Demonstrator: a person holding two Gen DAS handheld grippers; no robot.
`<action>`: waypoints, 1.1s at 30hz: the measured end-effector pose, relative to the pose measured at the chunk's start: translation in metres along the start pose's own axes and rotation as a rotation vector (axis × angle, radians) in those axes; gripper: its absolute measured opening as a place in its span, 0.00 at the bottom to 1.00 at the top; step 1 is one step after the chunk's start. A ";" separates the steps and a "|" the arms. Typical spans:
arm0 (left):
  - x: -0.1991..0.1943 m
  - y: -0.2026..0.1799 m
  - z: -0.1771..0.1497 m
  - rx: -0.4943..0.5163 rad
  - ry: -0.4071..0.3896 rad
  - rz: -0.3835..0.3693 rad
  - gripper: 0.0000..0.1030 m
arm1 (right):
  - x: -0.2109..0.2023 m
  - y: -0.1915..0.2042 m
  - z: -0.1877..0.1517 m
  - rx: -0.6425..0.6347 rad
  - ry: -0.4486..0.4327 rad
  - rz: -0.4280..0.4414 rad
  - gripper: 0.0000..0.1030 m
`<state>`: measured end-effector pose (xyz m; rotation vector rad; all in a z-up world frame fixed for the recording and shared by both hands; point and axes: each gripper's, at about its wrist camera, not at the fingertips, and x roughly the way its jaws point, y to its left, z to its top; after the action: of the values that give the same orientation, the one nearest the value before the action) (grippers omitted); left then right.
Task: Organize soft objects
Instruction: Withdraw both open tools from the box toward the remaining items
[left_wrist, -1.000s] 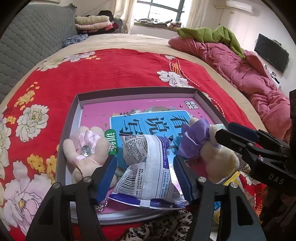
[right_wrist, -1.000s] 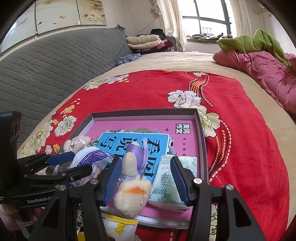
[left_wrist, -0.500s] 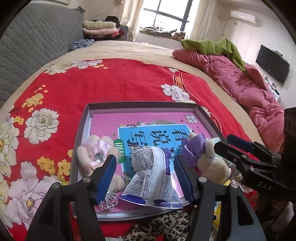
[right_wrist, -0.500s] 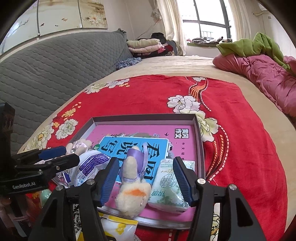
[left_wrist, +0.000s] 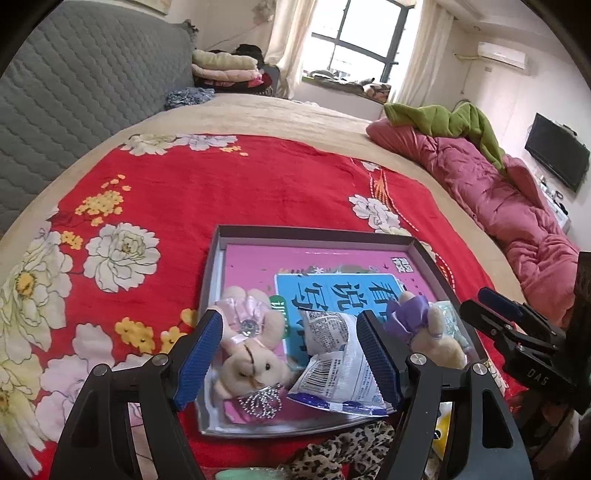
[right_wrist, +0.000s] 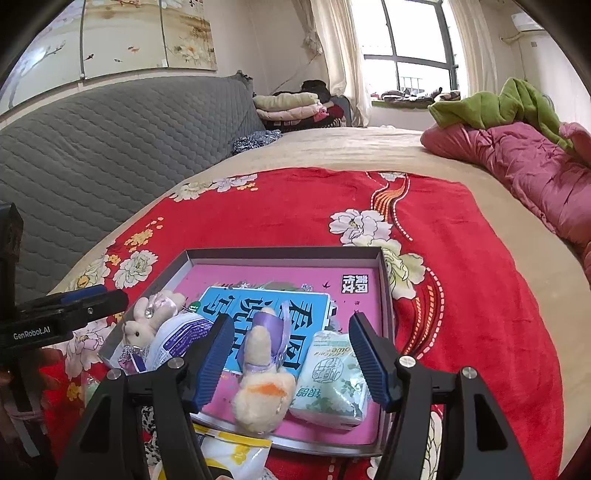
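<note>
Both grippers, left gripper (left_wrist: 290, 360) and right gripper (right_wrist: 290, 360), have just been opening, empty; toys sit along the tray (left_wrist: 314, 234) near edge; next grab leftovers.

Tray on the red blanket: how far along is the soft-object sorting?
Done: the tray holds the pink-bow bunny, snack packet, purple-bow plush and tissue pack. In hand: nothing; left gripper and right gripper have just been opening, touching nothing. Left: leopard-print fabric and yellow packet outside.
</note>
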<state>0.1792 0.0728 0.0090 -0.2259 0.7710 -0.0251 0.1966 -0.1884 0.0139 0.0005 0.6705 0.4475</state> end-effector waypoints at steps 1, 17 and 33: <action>-0.002 0.001 0.000 0.002 -0.003 0.003 0.74 | 0.000 0.000 0.000 -0.002 -0.002 -0.002 0.62; -0.030 0.004 -0.007 -0.003 -0.053 0.022 0.74 | -0.029 0.003 -0.003 -0.024 -0.051 -0.031 0.62; -0.067 -0.012 -0.032 -0.003 -0.068 0.011 0.74 | -0.062 0.031 -0.030 -0.080 -0.021 -0.017 0.63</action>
<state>0.1100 0.0615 0.0353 -0.2239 0.7044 -0.0062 0.1232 -0.1895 0.0316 -0.0764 0.6310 0.4571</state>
